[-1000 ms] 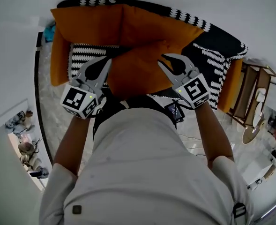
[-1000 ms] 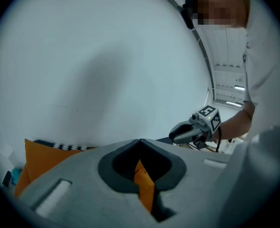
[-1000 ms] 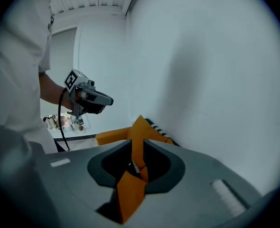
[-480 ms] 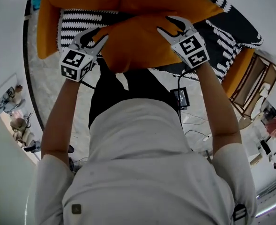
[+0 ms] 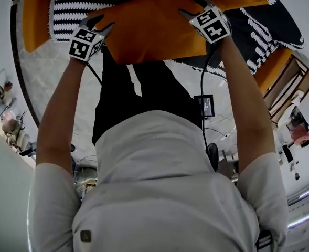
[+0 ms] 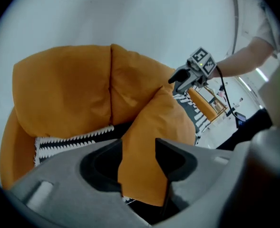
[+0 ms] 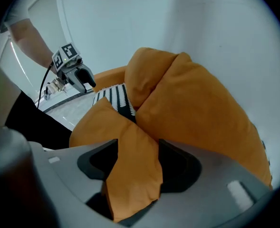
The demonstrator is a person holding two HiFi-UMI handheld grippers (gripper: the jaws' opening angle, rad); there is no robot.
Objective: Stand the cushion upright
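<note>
- Cushion (image 5: 154, 30): orange, on the seat of the sofa (image 5: 36, 14), over the black-and-white throw (image 5: 81, 7) and just in front of the two orange back cushions (image 6: 63, 89).
- Left tool (image 6: 139, 151): jaws opening, one cushion corner between them. The fabric bulges in the gap and does not look pinched.
- Right tool (image 7: 132, 156): jaws opening and standing wide, the opposite corner between them, likewise loose.
- Reading: one tool per corner keeps the soft cushion spread flat and level as it is set in place. A single grip would let it sag or twist.
- Judgement: this is the release step. The back cushions are there to take its lean.
- Whether it stands fully upright cannot be told from here.
</note>
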